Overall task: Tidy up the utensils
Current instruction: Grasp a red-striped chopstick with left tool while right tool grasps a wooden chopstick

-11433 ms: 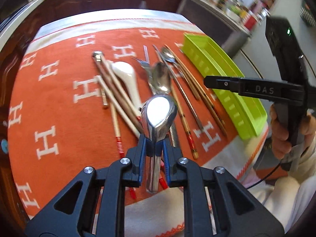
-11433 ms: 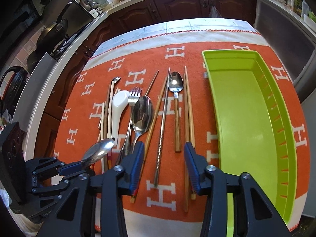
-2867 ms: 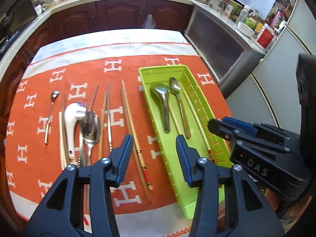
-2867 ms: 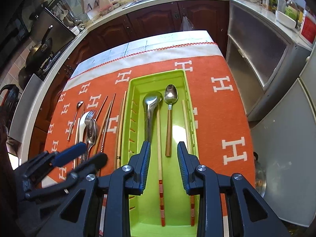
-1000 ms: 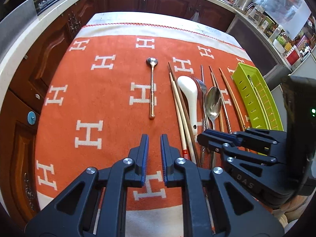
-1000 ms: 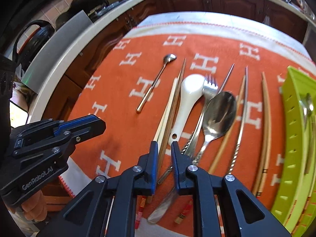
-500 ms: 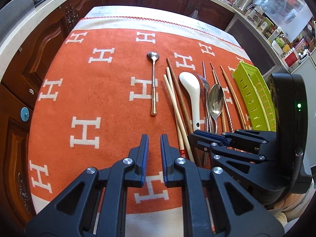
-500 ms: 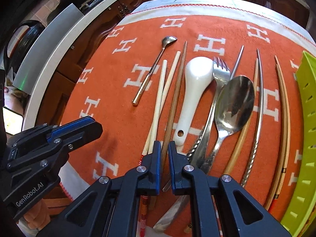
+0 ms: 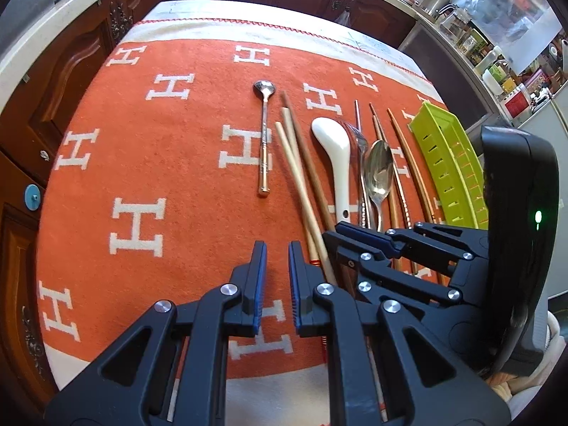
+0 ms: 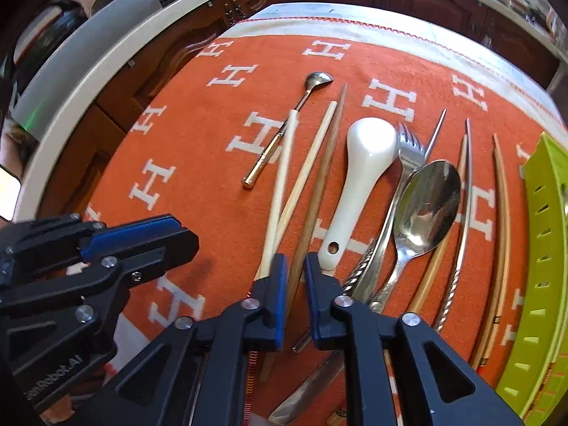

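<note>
Utensils lie in a row on the orange cloth: a small gold-handled spoon (image 9: 264,135), two pale chopsticks (image 10: 301,177), a brown chopstick (image 10: 323,174), a white ceramic spoon (image 10: 365,163), a fork (image 10: 410,149) and a large metal spoon (image 10: 426,206). My right gripper (image 10: 293,266) hangs low over their near ends with its jaws nearly together. The brown chopstick shows through the narrow slit and still lies on the cloth. To its left, my left gripper (image 9: 273,248) is shut over bare cloth, holding nothing. The green tray (image 10: 546,248) stands at the far right.
More chopsticks, metal (image 10: 465,213) and wooden (image 10: 504,213), lie between the large spoon and the tray. Dark wooden cabinets and a pale counter edge (image 9: 71,17) run behind and to the left. The cloth's left half (image 9: 124,177) carries no utensils.
My right gripper has come lower and closer to the near ends of the chopsticks, which now look larger. The left gripper has barely moved. No utensil has shifted.
</note>
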`<state>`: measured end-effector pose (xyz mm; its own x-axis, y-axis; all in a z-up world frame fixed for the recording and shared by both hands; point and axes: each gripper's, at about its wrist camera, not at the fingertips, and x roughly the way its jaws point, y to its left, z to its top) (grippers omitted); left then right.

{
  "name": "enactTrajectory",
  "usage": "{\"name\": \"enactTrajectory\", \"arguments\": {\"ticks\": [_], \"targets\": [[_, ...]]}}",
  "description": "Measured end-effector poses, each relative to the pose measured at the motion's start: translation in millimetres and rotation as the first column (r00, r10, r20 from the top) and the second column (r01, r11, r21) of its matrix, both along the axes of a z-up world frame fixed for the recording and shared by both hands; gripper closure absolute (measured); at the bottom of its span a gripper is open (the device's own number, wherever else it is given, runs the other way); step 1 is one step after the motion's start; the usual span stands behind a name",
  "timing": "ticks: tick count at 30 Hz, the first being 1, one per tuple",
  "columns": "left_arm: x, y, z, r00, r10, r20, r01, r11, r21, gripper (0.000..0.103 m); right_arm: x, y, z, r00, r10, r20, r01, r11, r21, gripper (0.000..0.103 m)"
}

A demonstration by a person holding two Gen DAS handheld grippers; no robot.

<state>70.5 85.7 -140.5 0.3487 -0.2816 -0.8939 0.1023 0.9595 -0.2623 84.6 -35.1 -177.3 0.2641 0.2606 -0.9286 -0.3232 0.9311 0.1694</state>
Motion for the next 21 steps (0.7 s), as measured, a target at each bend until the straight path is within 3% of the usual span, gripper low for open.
{"name": "enactTrajectory", "arguments": {"ticks": [4,9,18,21], "targets": [[2,-2,-1,1.0,-0.008,-0.019,0.007,0.999,-0.041,0.093,3,-18,0,0.997,-0.045,-0.055,0.051,0.993,0.107,0.097],[6,-12,-3,0.999,-0.025,-0.03,0.023,0.999,-0.042,0.093,-4,-38,16,0.997,-0.073,-0.037,0.079,0.982,0.174,0.097],[17,-39,-27,0.997,-0.019,-0.078,0.026,0.996,0.085,0.093,-8,-71,48,0.993,-0.121,0.009,0.115,0.961,0.251,0.097],[17,-48,-29,0.998,-0.02,-0.059,0.028,0.99,0.14,0.093,-10,-76,50,0.992,-0.126,0.007,0.119,0.957,0.265,0.097]]}}
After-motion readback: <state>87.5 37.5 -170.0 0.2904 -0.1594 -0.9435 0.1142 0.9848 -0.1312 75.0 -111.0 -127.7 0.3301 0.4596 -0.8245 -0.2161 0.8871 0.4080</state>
